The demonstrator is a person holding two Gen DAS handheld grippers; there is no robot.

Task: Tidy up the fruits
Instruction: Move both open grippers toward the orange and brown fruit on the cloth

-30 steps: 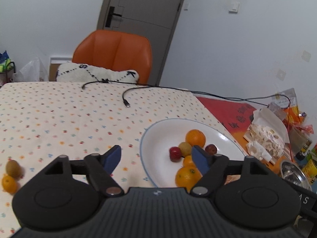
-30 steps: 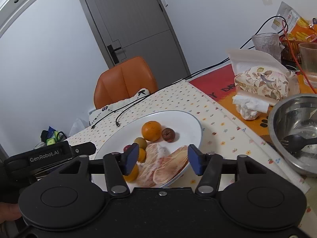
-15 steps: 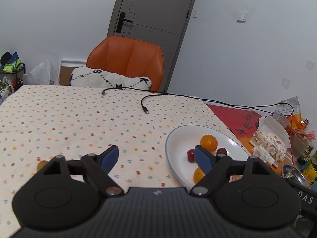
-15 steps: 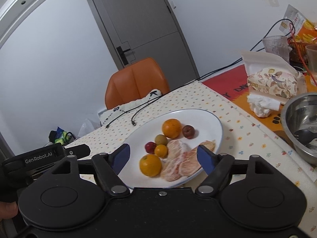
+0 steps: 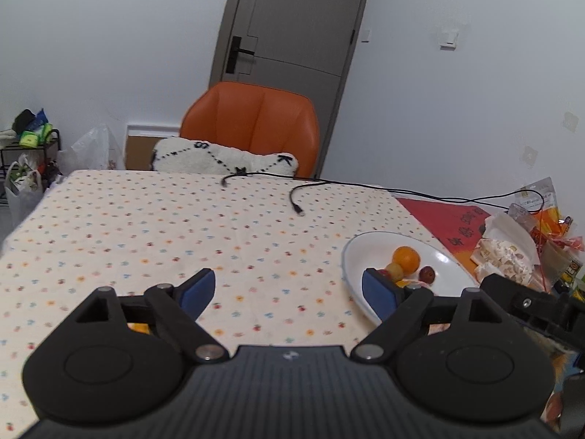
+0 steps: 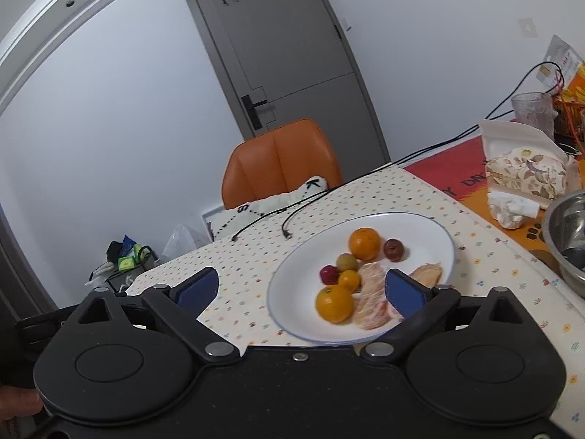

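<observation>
Both grippers, left [image 5: 289, 289] and right [image 6: 299, 289], hover with jaws wide and empty near the plate [image 6: 299, 274] of fruit on the bench.

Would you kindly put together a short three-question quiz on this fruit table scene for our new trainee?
1. True or false: the right gripper is shut on an orange.
2. Multiple choice: in the right wrist view, the peeled pomelo segments lie (A) on the white plate, (B) in the steel bowl, (C) on the orange chair.
3. Fill in: the left gripper hovers over the dotted ______, to the left of the plate.

Key: 1 false, both grippers are open and empty; 2 A; 3 tablecloth.
</observation>
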